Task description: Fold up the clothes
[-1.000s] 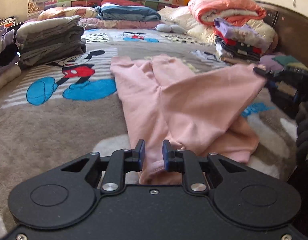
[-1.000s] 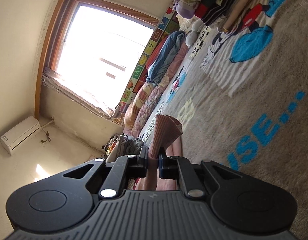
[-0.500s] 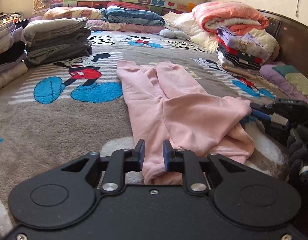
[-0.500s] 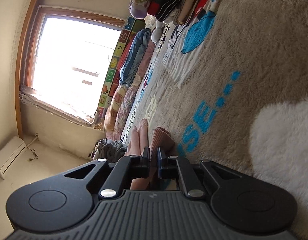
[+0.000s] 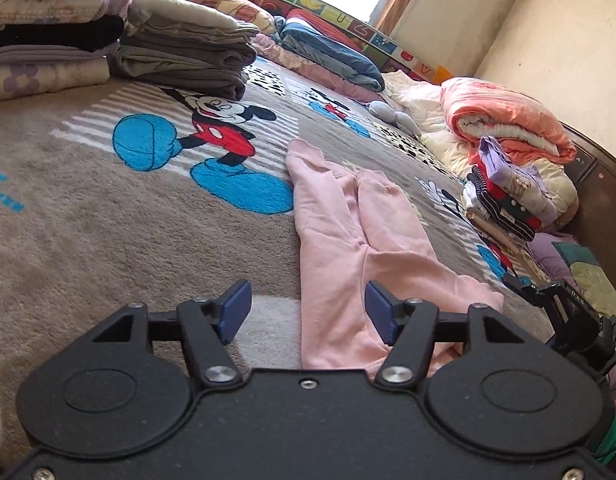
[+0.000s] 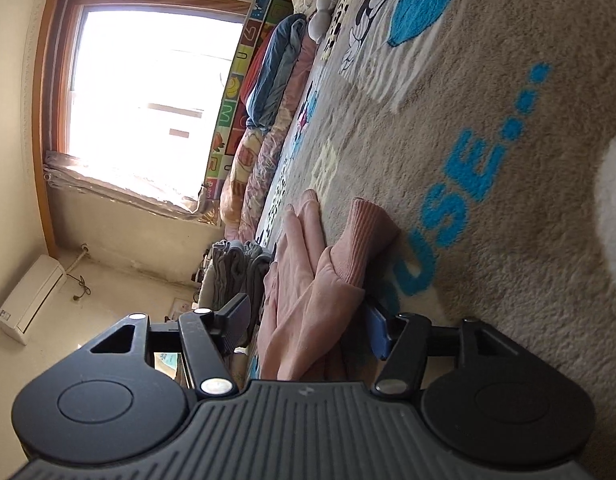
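Observation:
Pink trousers lie on the Mickey Mouse blanket, legs stretched away from me, the near part folded over. My left gripper is open just above the near hem, holding nothing. My right gripper is open too, turned on its side, with the pink cloth and its ribbed cuff lying loose between the fingers. The right gripper also shows at the right edge of the left wrist view.
Folded grey clothes and a taller pile stand at the back left. A stack of folded garments under an orange quilt sits at the right by the headboard. Pillows and bedding line the far wall under the window.
Both grippers have opened and let go of the pink trousers. The lifted part has come down onto the blanket. The left gripper has tilted and drawn back a little.

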`<state>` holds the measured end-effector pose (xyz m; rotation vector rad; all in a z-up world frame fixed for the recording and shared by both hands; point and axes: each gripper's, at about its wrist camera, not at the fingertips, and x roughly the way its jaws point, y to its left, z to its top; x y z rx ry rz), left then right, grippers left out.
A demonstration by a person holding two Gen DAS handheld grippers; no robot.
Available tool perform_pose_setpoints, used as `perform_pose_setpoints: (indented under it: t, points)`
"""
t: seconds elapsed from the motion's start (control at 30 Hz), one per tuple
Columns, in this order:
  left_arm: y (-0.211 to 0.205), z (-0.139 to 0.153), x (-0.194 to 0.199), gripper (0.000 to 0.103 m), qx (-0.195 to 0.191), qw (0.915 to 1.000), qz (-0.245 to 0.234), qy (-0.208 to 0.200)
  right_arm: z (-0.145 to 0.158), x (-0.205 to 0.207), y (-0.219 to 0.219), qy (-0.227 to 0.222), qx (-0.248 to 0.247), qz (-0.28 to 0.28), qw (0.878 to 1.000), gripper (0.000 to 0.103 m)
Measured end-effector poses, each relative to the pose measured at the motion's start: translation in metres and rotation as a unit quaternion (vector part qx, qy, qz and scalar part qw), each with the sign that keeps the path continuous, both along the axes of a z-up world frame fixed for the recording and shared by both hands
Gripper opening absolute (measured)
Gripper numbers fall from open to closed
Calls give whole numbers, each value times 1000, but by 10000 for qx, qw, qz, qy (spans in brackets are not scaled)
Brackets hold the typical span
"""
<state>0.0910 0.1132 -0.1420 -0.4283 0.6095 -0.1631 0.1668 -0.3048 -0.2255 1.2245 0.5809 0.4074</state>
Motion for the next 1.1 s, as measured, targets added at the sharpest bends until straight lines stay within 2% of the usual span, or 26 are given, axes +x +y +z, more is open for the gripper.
perform_pose_setpoints:
  t: [0.1, 0.17, 0.2, 0.27, 0.3, 0.43, 0.6, 0.7, 0.77, 0.87, 1.0, 1.1]
  points:
    - [1, -2, -1, 61, 108, 9999, 67, 17, 1, 6, 6, -13, -266, -66, 9996, 51]
    - [-4, -1, -3, 61, 255, 9997, 37, -61, 0, 9, 9, 5, -419, -160, 9990, 32]
    - [-7, 0, -3, 60, 335, 9994, 12, -110, -2, 10, 9, 10, -431, -231, 9988, 27]
    - [-12, 0, -4, 54, 456, 9988, -73, -173, -4, 11, 10, -74, -431, -308, 9986, 14]
    - [-14, 0, -3, 47, 501, 9985, -129, -191, -5, 11, 10, -133, -444, -329, 9984, 11]
    - [-29, -2, -3, 39, 722, 9955, -531, -315, 11, 8, 10, -513, -372, -274, 9976, 9]
    - [-57, -10, -2, 36, 1214, 9859, -1092, -372, 42, 1, 4, -1083, -451, -105, 9930, 9]
    - [-69, -15, -2, 36, 1634, 9772, -1309, -347, 50, -1, -2, -1227, -406, -59, 9916, 9]
    - [-71, -19, -1, 36, 1752, 9742, -1392, -305, 53, -2, -5, -1246, -470, -32, 9911, 9]
    - [-68, -22, 2, 36, 1723, 9746, -1417, -188, 44, -2, -8, -997, -572, -86, 9933, 9]
    - [-64, -16, 2, 36, 1658, 9766, -1364, -152, 2, 13, -5, -55, -584, -25, 9983, 10]
    - [-62, -2, 4, 36, 1709, 9780, -1157, -306, -5, 7, -1, -53, -619, -112, 9980, 10]
